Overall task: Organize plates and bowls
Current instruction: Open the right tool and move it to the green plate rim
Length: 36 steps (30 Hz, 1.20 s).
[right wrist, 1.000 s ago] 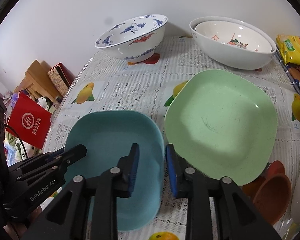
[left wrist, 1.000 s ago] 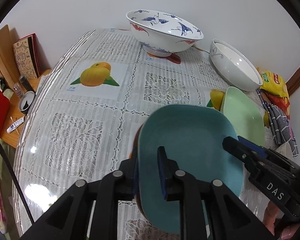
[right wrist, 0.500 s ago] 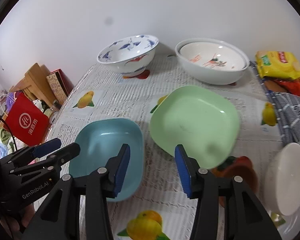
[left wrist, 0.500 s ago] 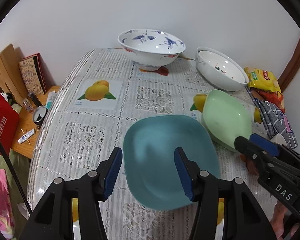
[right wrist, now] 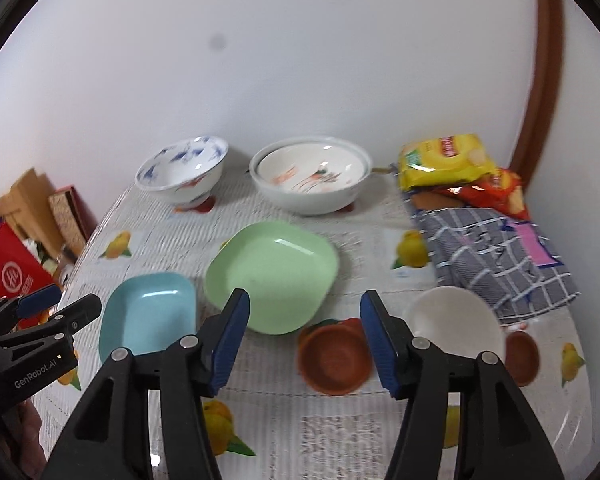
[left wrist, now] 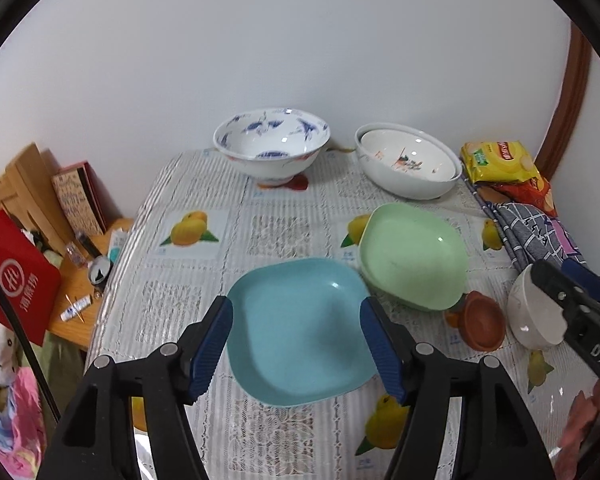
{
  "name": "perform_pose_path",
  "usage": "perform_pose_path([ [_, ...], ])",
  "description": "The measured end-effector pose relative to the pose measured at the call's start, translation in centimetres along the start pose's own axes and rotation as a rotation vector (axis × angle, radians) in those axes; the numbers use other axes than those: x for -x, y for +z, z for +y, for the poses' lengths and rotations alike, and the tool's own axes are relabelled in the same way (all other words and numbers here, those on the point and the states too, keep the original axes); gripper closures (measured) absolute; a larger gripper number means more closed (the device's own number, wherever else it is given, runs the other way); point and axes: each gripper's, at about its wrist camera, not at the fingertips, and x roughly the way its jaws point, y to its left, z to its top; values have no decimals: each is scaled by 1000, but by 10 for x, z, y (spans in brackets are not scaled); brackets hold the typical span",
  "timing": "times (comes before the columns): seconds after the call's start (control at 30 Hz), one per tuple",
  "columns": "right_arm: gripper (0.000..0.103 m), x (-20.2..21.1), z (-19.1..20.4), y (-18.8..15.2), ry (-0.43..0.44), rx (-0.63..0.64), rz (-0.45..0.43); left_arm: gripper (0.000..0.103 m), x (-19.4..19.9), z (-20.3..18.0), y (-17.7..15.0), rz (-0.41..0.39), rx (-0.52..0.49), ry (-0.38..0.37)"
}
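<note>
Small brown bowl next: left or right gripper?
Probably right. The right gripper is open with the brown bowl framed just ahead between its fingers. The left gripper, also open, faces the blue plate instead.

Right view motion-blurred; tablecloth (right wrist: 340, 420) print smeared. Green plate (left wrist: 414, 256) near corner behind teal plate (left wrist: 300, 328). White bowl (left wrist: 534, 312) partly behind right gripper (left wrist: 572, 292)

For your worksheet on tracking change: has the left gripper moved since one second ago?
Yes. The left gripper has let go of the blue plate and drawn back from the crane-pattern bowl; its jaws now stand wide open.
</note>
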Motion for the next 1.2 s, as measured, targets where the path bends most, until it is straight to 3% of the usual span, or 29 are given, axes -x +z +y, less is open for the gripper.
perform_pose_path([
  [0.13, 46, 13, -18, 3, -27, -27, -39, 38, 5, -12, 8, -19, -13, 1],
  [0.23, 46, 19, -30, 5, -38, -40, -56, 38, 4, -24, 15, -10, -37, -41],
  [0.43, 41, 10, -42, 12, -54, -48, -13, 38, -8, -38, 29, -1, -60, -43],
  [0.7, 40, -34, -51, 15, -11, -81, 57, 38, -38, -42, 38, 21, -69, -39],
  [1.2, 41, -133, -42, 12, 54, -119, 186, 38, -130, -57, 48, 129, -87, -34],
])
